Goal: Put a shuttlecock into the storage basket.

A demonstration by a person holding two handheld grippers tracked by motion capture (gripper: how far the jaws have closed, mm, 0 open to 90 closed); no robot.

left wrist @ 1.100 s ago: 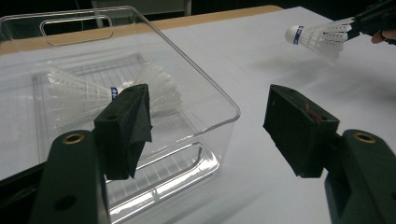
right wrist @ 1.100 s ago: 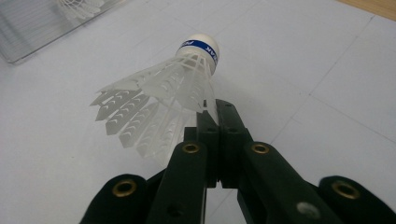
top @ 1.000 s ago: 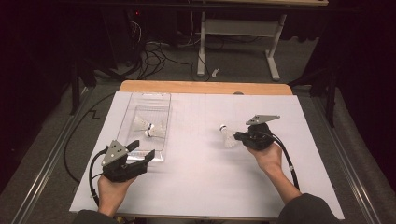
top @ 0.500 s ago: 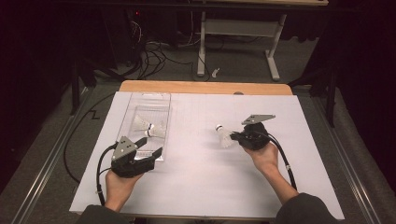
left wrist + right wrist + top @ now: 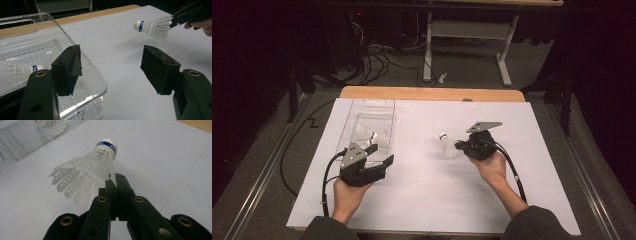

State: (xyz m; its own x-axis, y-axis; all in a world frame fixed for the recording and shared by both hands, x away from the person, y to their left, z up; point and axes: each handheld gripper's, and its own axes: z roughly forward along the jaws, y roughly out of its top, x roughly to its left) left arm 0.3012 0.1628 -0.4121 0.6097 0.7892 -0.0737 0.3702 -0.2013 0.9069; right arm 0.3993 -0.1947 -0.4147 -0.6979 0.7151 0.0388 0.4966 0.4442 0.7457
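Right claw [image 5: 460, 146] pinches shuttlecock [image 5: 449, 145] skirt; left claw [image 5: 379, 155] wide. I'd carry it level, release inside the box [image 5: 362, 107].

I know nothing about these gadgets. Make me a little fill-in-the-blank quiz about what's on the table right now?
1. The right gripper pinches a white ____ by its feathered skirt.
2. The left gripper has its jaws ____, with nothing between them.
3. Another shuttlecock lies inside the clear plastic ____.
4. The cork tip of the held one wears a ____ band.

Missing words: shuttlecock; open; box; blue
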